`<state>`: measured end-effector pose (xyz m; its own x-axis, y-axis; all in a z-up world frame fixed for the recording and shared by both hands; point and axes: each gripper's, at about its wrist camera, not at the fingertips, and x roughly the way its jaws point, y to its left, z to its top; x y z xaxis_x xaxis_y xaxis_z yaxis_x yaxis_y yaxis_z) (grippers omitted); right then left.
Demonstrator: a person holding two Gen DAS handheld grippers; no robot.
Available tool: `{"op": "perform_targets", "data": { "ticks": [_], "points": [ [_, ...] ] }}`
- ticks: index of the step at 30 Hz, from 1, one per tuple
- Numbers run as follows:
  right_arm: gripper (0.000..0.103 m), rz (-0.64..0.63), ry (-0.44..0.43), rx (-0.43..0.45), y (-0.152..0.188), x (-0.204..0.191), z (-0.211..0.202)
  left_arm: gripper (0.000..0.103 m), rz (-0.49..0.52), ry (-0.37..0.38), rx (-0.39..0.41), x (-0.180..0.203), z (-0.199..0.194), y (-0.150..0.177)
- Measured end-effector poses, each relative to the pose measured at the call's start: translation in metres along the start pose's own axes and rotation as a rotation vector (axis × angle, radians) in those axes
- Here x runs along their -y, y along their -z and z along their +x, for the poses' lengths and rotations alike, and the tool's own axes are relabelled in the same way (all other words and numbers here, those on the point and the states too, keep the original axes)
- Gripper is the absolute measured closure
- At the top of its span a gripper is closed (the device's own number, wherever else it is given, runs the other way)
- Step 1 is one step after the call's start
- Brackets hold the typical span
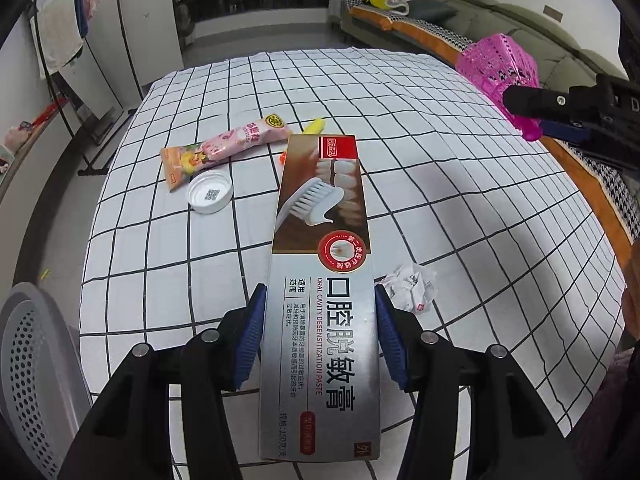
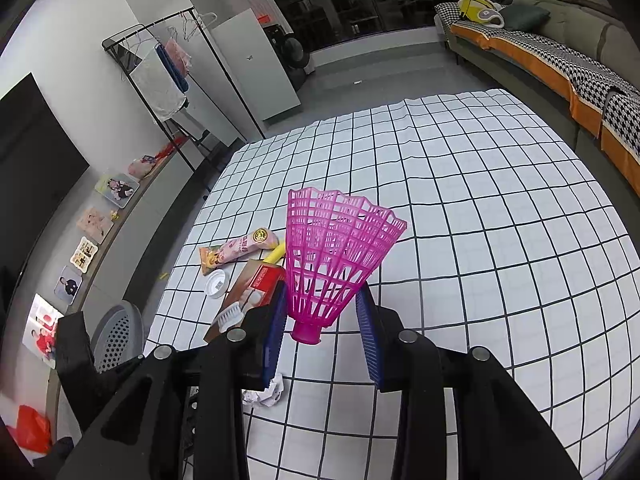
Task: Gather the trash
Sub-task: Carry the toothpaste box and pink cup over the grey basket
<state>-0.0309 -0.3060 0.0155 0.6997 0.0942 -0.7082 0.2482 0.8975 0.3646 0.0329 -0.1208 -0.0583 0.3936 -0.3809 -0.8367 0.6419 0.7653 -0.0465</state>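
My left gripper point(image 1: 320, 292) is shut on a long silver and brown toothpaste box point(image 1: 320, 220), its blue pads pressing both long sides; the box sticks out forward above the checked tablecloth point(image 1: 440, 140). My right gripper point(image 2: 322, 294) is shut on a pink plastic shuttlecock point(image 2: 332, 248), held by its lower skirt with the cork end down. In the left wrist view the right gripper point(image 1: 560, 116) and the shuttlecock point(image 1: 500, 64) show at the upper right. On the cloth lie a pink tube point(image 1: 224, 144), a white lid point(image 1: 210, 193), a yellow piece point(image 1: 314, 126) and crumpled paper point(image 1: 412, 286).
A grey perforated bin point(image 1: 32, 360) stands beside the table's near left edge, also seen in the right wrist view as the bin point(image 2: 118, 336). A sofa point(image 2: 560, 52) runs along the right side. A clothes rack point(image 2: 160, 80) stands at the far left.
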Motion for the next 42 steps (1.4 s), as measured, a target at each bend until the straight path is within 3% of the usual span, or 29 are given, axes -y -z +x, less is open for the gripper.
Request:
{"op": "perform_targets", "data": {
  "ticks": [13, 24, 42],
  "points": [
    [0.069, -0.008, 0.0, -0.007, 0.001, -0.001, 0.003, 0.047, -0.026, -0.04, -0.034, -0.001, 0.012, -0.008],
    [0.069, -0.012, 0.001, -0.02, 0.001, 0.001, 0.008, 0.052, -0.057, -0.038, -0.062, 0.001, 0.026, -0.014],
    [0.069, -0.036, -0.004, -0.002, 0.002, -0.009, 0.001, 0.052, -0.07, -0.058, 0.043, -0.005, -0.032, 0.001]
  ]
}}
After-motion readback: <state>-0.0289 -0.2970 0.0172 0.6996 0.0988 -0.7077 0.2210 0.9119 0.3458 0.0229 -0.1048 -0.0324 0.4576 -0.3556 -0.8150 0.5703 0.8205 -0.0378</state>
